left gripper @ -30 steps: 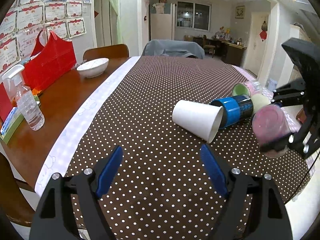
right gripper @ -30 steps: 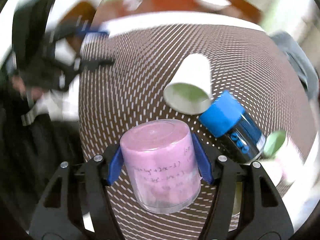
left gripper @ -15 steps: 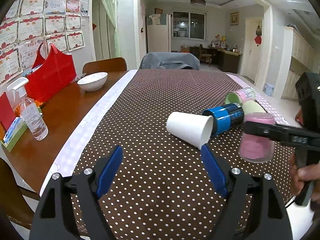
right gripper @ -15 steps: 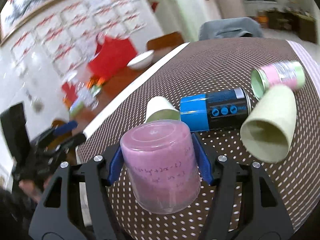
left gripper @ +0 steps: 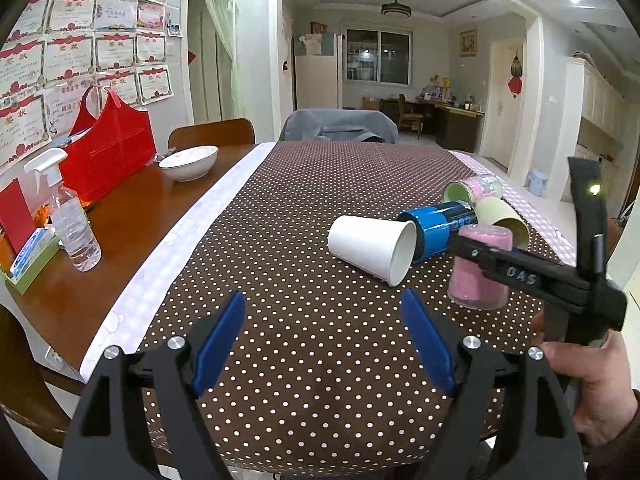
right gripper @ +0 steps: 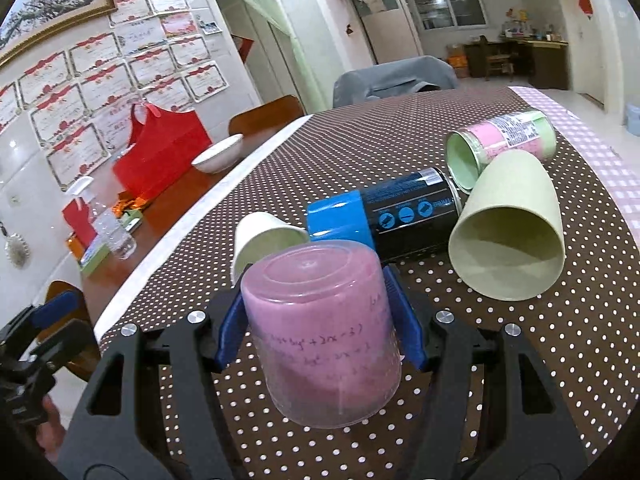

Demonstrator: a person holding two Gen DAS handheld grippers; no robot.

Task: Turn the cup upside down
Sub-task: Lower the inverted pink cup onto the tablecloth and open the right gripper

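Observation:
My right gripper [right gripper: 320,320] is shut on a pink translucent cup [right gripper: 322,332], held upside down with its base up and its rim at or just above the dotted tablecloth [right gripper: 560,360]. In the left wrist view the pink cup [left gripper: 478,276] stands at the right with the right gripper's finger across it. My left gripper [left gripper: 322,344] is open and empty over the near cloth. A white paper cup [left gripper: 370,248] lies on its side ahead of it.
A blue-and-black can [right gripper: 384,216], a pale green cup [right gripper: 508,236] and a pink-green can [right gripper: 504,140] lie on their sides behind the pink cup. On the bare wood at left are a water bottle [left gripper: 74,232], a red bag [left gripper: 108,152] and a white bowl [left gripper: 188,162].
The right gripper has turned the pink cup fully upside down and brought it down toward the cloth. The left gripper has stayed open and still.

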